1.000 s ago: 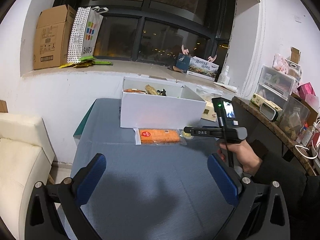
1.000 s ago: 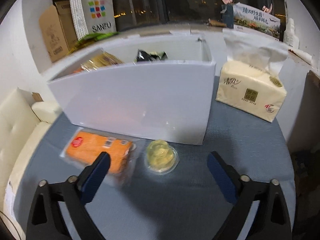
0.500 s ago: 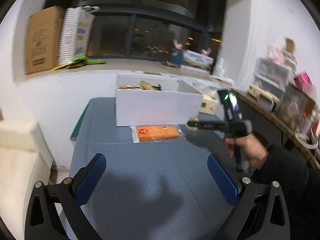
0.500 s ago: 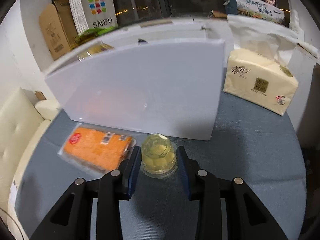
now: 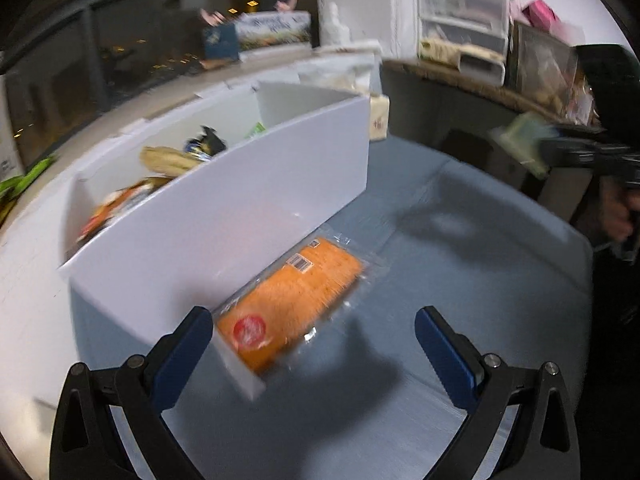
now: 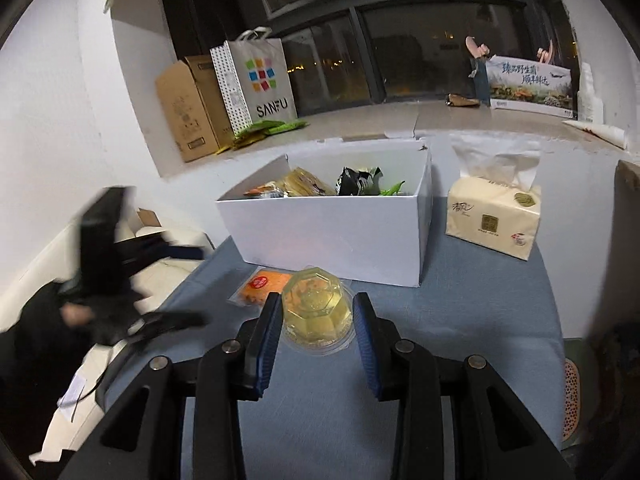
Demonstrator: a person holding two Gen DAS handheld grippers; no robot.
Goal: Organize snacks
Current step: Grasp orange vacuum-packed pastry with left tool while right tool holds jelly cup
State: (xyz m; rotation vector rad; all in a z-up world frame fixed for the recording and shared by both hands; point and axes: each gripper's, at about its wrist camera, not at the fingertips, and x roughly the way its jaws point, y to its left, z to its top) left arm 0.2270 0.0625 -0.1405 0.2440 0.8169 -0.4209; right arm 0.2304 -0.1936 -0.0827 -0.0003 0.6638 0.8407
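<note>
My right gripper [image 6: 316,320] is shut on a clear jelly cup [image 6: 317,314] and holds it above the blue table, in front of the white box [image 6: 340,236]; the cup shows blurred at the right in the left wrist view [image 5: 524,148]. The box holds several snack packs [image 6: 316,186]. An orange cracker pack [image 5: 292,308] lies on the table against the box's front wall [image 5: 224,232]; its end shows behind the cup [image 6: 262,282]. My left gripper [image 5: 314,348] is open and empty, hovering just before the orange pack.
A tissue pack [image 6: 494,216] stands right of the box. A cardboard carton [image 6: 188,108] and a SANFU bag [image 6: 260,80] sit on the windowsill. Storage drawers [image 5: 460,24] line a counter at the right. A cream sofa [image 6: 140,272] is left of the table.
My right gripper has lifted the jelly cup off the table and pulled back. My left gripper has moved forward and down toward the orange pack.
</note>
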